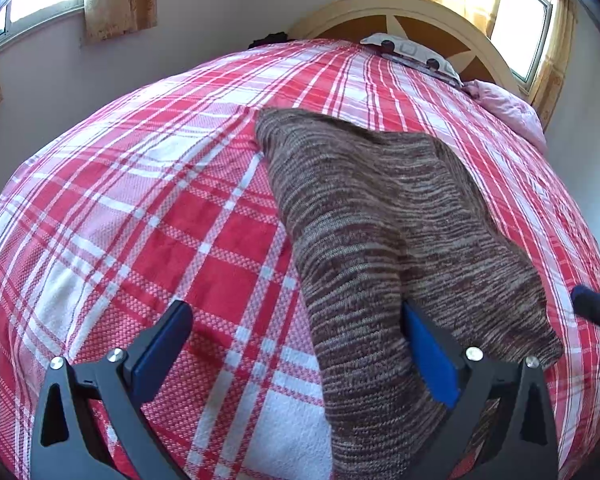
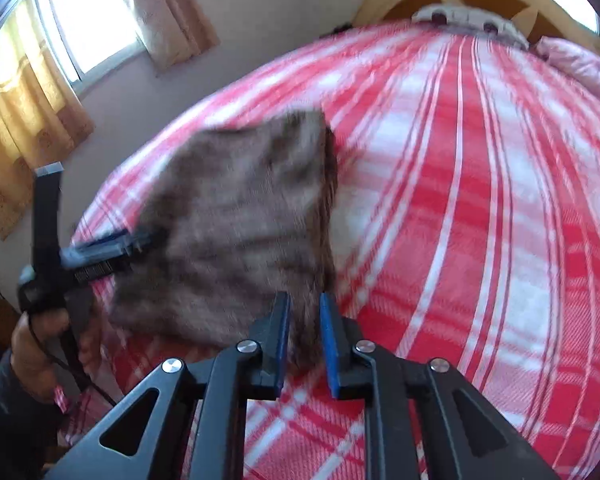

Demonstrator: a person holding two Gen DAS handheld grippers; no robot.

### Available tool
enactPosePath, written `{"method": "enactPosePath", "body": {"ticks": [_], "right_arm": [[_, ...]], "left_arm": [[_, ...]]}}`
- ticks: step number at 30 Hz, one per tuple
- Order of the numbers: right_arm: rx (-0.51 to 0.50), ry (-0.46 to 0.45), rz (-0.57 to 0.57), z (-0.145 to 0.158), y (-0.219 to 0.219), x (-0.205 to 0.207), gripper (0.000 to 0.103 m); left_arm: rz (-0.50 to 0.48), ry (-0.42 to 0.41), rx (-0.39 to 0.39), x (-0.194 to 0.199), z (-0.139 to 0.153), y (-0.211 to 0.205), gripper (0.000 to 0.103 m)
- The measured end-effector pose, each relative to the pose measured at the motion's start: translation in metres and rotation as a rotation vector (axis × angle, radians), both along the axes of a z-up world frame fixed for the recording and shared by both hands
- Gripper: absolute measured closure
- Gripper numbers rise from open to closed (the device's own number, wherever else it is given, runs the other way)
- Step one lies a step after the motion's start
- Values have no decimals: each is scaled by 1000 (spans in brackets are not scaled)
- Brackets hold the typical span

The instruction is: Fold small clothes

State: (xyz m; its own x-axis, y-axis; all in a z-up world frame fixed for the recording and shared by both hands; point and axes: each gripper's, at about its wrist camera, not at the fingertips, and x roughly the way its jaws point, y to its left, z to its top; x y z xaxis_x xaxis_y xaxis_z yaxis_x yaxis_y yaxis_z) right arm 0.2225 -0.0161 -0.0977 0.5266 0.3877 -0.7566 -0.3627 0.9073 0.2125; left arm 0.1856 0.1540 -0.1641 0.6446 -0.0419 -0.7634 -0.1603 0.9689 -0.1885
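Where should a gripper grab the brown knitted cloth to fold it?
Probably the near corner of the brown knitted cloth, coming from the near edge of the bed. There its edge sits raised and free, so a finger could likely slide under.

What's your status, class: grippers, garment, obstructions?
Left gripper open. Right gripper nearly shut, brown knit garment between pads. Garment on plaid bedspread. Nothing blocking.
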Motion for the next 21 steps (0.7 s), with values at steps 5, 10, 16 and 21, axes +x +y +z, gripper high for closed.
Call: {"method": "enactPosePath", "body": {"ticks": [5, 10, 16, 21], "right_arm": [[15, 51, 138, -9, 48, 25, 47], [-74, 104, 106, -45, 57, 33, 47], [-49, -7, 40, -12, 43, -3, 47], [-13, -256, -56, 42, 24, -60, 46]], "left_arm": [[-10, 3, 4, 2, 1, 0, 0], [-20, -2, -7, -3, 3, 1, 0], [-4, -64, 3, -38, 32, 5, 0], [-2, -206, 46, -92, 77, 7, 0]]}}
